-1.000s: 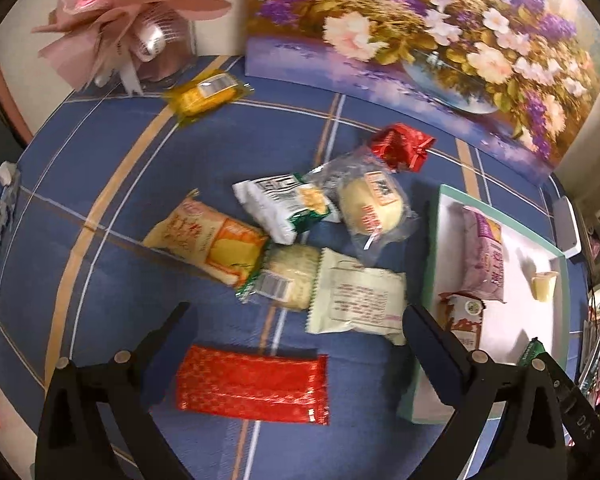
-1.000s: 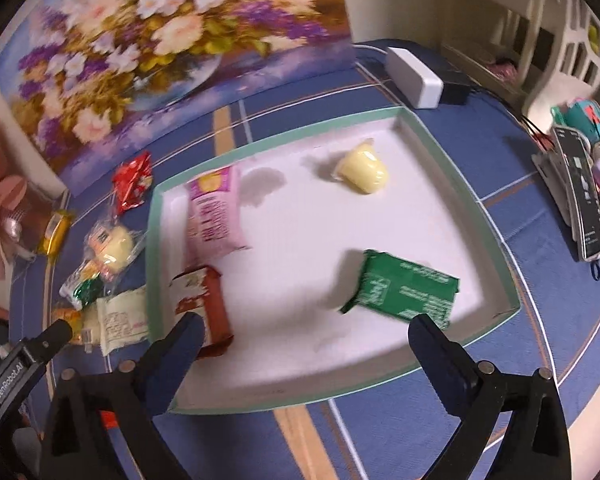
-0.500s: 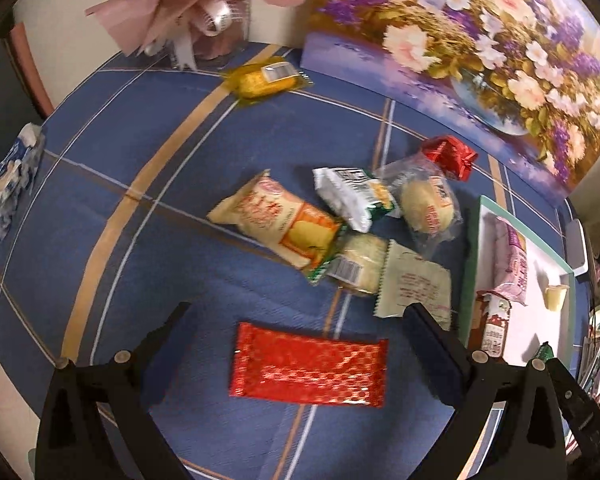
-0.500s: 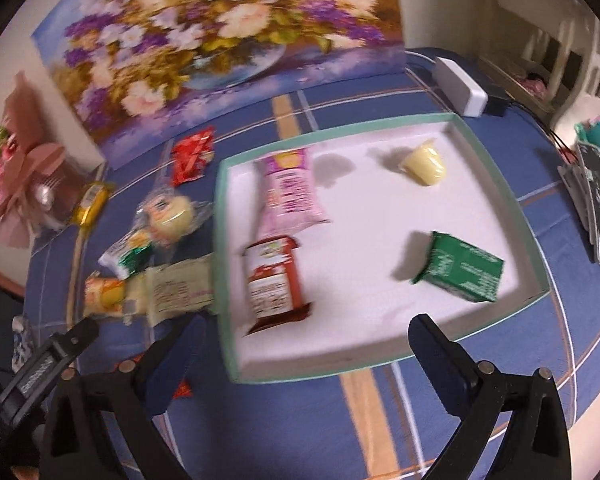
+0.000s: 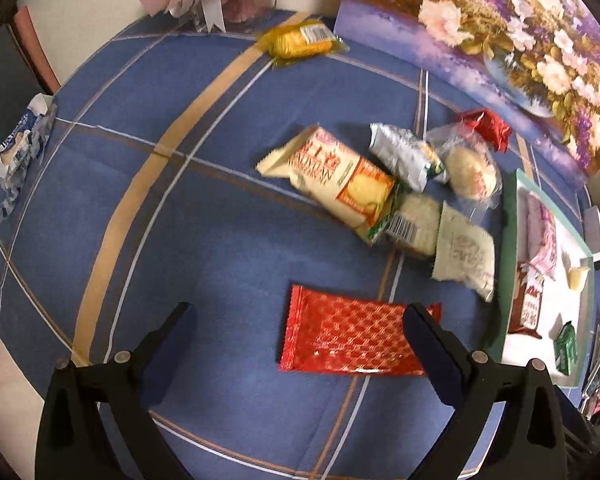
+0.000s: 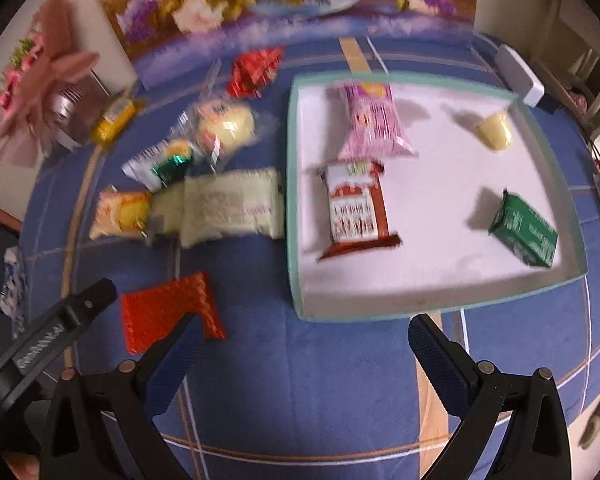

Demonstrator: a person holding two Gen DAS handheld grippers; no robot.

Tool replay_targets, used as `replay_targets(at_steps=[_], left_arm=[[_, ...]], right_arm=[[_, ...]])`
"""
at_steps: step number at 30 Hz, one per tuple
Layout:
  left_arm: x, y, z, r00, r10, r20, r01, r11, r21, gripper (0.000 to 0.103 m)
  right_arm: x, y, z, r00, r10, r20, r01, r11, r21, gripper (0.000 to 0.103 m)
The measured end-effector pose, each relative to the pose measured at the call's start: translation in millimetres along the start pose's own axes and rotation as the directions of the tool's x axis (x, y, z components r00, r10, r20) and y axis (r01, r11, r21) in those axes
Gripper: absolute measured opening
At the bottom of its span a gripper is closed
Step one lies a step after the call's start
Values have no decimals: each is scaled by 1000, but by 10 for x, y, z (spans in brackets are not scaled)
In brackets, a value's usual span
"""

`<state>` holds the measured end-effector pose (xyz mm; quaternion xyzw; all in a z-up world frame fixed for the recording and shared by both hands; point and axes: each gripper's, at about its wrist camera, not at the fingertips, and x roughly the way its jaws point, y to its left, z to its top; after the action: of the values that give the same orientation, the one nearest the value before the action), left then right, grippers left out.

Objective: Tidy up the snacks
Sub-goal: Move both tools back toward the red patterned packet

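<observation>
Snacks (image 5: 384, 184) beside tray (image 6: 294, 200); both grippers spread

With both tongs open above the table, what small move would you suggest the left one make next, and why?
Probably ease the left tongs a little to the right and down over the red packet. They are open and empty, the packet lies flat just ahead with only the right finger overlapping it, and it is the loose snack nearest them outside the tray.

Teal tray (image 6: 294, 200) – 4 snacks inside, right gripper (image 6: 300, 340) spread, empty
</observation>
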<state>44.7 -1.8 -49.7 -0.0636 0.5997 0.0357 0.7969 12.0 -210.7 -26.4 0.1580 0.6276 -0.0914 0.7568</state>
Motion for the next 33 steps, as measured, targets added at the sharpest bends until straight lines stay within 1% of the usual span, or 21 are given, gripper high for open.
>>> replay_targets(at_steps=[5,8,12,17,21,24,26,28,33], left_arm=[[136,-64,-48,998,1,-55,1,1000,28,102],[182,-101,-57,998,4,-61,-3,1000,21,102],[257,-226,-8,998,25,-57,-24,1000,14,102],[394,-438,96,995,78,-62,-76,997,29,102],[505,-624,142,991,121,-63,-116,990,77,102],[557,-776,178,987,153,-48,-147,984,102,102],[593,-882,200,983,179,-28,-174,977,127,102],[644,-973,186,979,200,-29,-193,968,162,102],[600,-959,81,977,209,-31,-199,960,199,102]], right_arm=[[83,-118,-4,999,-11,-34,13,999,40,103],[108,-197,7,999,-8,-45,11,998,63,103],[64,-287,-18,1000,5,-28,-2,996,87,103],[17,-357,-33,1000,6,-6,-5,992,123,103],[4,-390,-6,1000,11,-2,-10,989,146,103],[1,-419,6,1000,14,3,-15,987,159,103],[5,-431,13,1000,16,3,-17,986,167,103],[-10,-476,-4,1000,18,3,-18,985,172,103],[-20,-529,7,1000,25,6,-26,982,185,103]])
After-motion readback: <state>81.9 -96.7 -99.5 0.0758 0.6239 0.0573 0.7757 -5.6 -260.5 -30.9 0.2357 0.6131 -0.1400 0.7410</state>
